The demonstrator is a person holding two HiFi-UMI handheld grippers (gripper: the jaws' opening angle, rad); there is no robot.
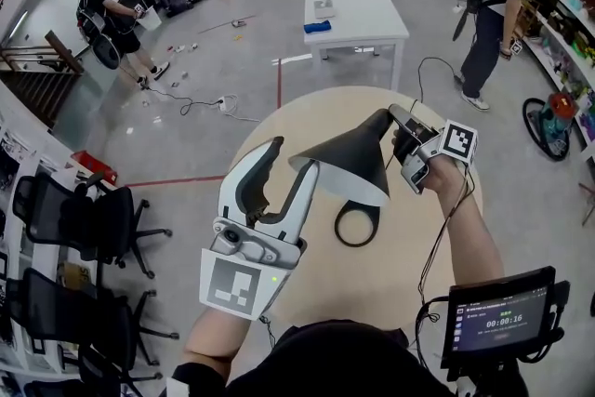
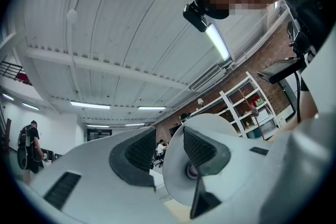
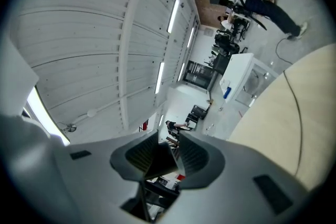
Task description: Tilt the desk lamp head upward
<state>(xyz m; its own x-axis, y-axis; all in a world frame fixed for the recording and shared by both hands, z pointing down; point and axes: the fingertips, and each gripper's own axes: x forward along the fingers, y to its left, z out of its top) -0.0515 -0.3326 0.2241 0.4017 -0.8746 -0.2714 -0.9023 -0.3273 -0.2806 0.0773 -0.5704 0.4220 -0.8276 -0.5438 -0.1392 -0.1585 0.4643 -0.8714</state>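
Round table (image 1: 390, 274), mid-task: I have the desk lamp between my two tools, its ring base (image 1: 358, 223) flat on the table just below both sets of fingers.

The right gripper (image 1: 402, 142) (image 3: 167, 152) has its fingers pressed together on the dark neck (image 1: 383, 121) (image 3: 160, 160), right at the narrow top of the lamp head (image 1: 344, 165).

The left gripper (image 1: 291, 158) (image 2: 169, 139) stands with its fingers well apart and holds nothing. Its right-hand finger crosses the white mouth of the head (image 2: 173, 165), and the near rim sits in the gap between the two.

The head's long axis runs from the tight grip of the right fingers down and across to the wide rim at the left fingers. By my reading the left fingers are the nearer pair for the lift. The rim is already at their tips, and the right fingers steady the joint the head would swing about.

Writing is scarce. The lamp shows no brand I can make out. The cubes on the grippers carry only black-and-white square markers. A small screen (image 1: 500, 321) outside the right fingers appears to read 00:00:16, and its smaller lines are too fine to read.
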